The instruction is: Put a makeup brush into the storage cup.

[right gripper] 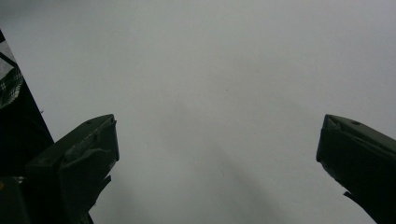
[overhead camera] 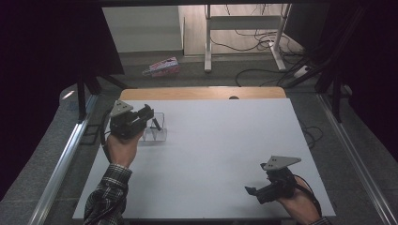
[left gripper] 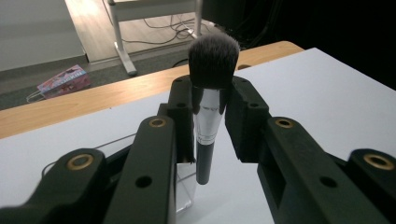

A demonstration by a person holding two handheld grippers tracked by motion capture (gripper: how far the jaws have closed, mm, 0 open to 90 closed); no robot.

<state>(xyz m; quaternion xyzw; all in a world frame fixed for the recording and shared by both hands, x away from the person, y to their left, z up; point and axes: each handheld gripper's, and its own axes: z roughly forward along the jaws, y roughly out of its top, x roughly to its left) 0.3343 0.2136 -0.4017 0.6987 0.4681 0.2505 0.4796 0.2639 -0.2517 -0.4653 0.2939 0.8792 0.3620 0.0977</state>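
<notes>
The left gripper, a black two-jaw tool with a grey three-cornered plate on top, sits at about ten o'clock on the white rectangular table, held from below by the person's left hand in a plaid sleeve. In the left gripper view its jaws are nearly closed and clamp the shiny silver ferrule of a makeup brush with a dense dark bristle head and a black handle; the brush stands close to upright, bristles at twelve o'clock, handle end at six o'clock. Directly below the handle stands a small clear plastic organiser box, and the handle tip hangs just above or at its open top; whether it touches the box cannot be told. In the high view the box lies just at three o'clock of the left gripper. The right gripper rests well apart, near five o'clock of the table, in the person's right hand. The right gripper view shows its jaws spread wide over bare white tabletop, with nothing between them. Beyond the table's wooden far edge, a pink printed packet lies on the grey floor near eleven o'clock.
</notes>
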